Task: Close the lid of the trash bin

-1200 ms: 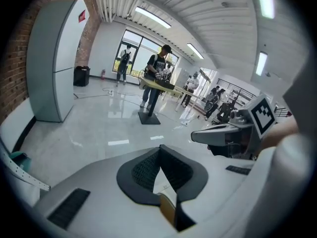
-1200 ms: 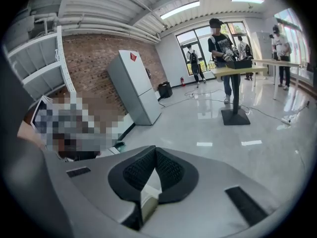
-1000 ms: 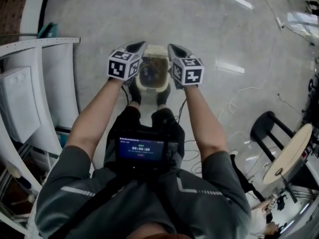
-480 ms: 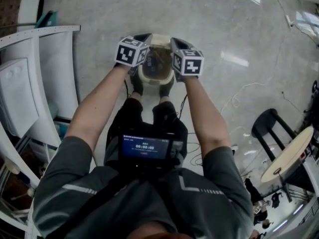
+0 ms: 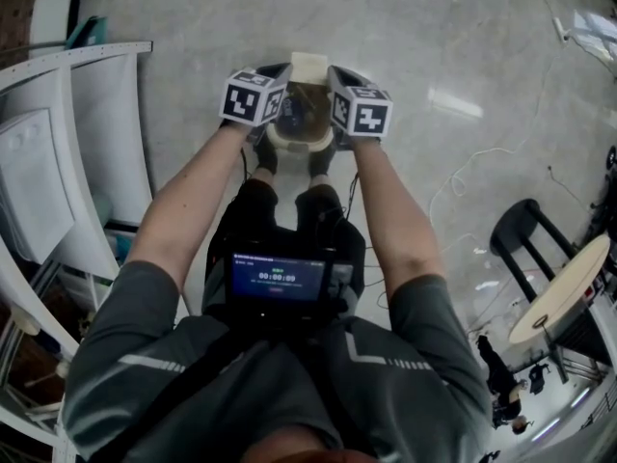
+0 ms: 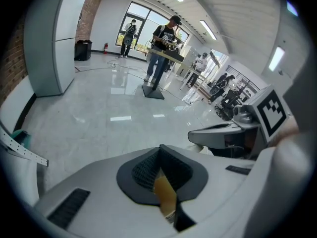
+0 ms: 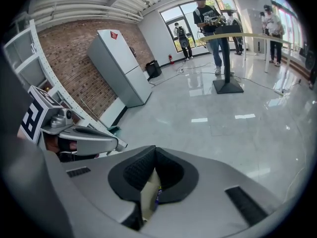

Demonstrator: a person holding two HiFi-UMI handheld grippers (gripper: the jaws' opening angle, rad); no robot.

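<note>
Cream plastic, seemingly thin-walled, makes up the small trash bin (image 5: 294, 144), which stands on the polished grey floor (image 5: 415, 27) just ahead of the person's shoes (image 5: 263, 158) and between the two grippers. Its mouth is open, showing a brownish interior whose contents cannot be made out. The lid (image 5: 310, 64) appears raised at the far edge, away from the person. The left gripper (image 5: 271, 73) sits just beside the bin's left flank and the right gripper (image 5: 342, 73) just beside its right; whether either touches the bin cannot be determined. In the left gripper view the left gripper's (image 6: 159, 154) dark pads meet in a closed seam with nothing clamped, and the right gripper view shows the right gripper (image 7: 154, 155) the same, jaws drawn together and empty. Assessment: the lid is likely light, rigid and hinged, so it should swing with little force. Its smooth surface offers poor purchase for pinching. A push with closed jaw tips against the upper free edge looks the sounder contact. The bin itself appears light and may skid on the glossy floor, so steadying its side with the other gripper is advisable.
</note>
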